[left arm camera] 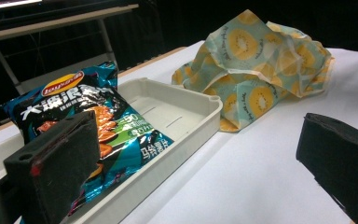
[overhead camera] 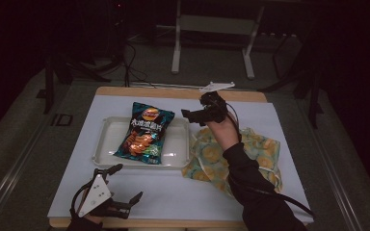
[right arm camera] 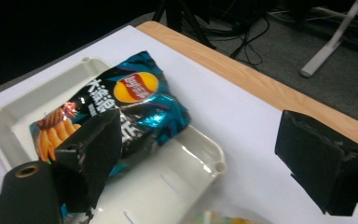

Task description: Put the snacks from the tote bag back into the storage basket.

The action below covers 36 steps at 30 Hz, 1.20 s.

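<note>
Presently, a chip bag (overhead camera: 144,133) is being left lying in the white tray (overhead camera: 107,144); the right gripper (overhead camera: 196,117), jaws spread and empty, is being held just beside it. Left gripper (overhead camera: 125,185) is being kept open, idle. Next, the kiwi-print cloth bag (overhead camera: 260,149) is probably being addressed.

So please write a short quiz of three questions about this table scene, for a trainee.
1. True or false: the blue crisp bag lies in the shallow white plastic tray.
2. Which stands nearer the crumpled kiwi-print cloth bag: the left claw or the right claw?
3. Multiple choice. The right claw's jaws are: A) closed on the crisp bag, B) open with nothing between them, C) closed on the cloth bag.

Key: 1 true; 2 the right claw; 3 B.
</note>
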{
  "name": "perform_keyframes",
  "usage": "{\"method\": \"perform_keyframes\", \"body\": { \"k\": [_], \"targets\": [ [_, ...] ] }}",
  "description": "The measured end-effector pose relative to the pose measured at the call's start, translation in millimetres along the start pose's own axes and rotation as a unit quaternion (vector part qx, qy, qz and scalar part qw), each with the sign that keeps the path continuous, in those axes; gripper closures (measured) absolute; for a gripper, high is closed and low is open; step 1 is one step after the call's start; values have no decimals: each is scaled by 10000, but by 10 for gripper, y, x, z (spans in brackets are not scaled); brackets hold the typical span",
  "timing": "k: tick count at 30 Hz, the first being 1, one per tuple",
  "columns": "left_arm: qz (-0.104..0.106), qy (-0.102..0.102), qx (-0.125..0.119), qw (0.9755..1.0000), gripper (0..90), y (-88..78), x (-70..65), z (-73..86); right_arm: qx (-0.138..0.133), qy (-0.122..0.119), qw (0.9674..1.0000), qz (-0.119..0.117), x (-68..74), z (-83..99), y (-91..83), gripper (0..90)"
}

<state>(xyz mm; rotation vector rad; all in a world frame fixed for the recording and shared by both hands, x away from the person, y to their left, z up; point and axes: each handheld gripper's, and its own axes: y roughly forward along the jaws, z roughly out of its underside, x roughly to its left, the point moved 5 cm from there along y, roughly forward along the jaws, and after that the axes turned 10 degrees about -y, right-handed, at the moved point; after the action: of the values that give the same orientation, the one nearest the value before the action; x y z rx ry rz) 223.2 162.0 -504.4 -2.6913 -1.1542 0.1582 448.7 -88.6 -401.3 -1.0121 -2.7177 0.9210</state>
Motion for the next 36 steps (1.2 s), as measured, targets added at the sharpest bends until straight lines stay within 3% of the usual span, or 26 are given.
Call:
{"method": "perform_keyframes", "body": {
  "k": [20,33,36],
  "targets": [
    [9,-16,10,10000,0,13,-1,4,-142,149,9976,655,-507,311,-610,141],
    [14,-40,14,10000,0,23,1,5,-201,355,9915,1234,-802,676,-1002,139],
    [16,-31,30,10000,0,25,0,6,-272,433,9889,1398,-852,766,-1108,139]
  ]
}}
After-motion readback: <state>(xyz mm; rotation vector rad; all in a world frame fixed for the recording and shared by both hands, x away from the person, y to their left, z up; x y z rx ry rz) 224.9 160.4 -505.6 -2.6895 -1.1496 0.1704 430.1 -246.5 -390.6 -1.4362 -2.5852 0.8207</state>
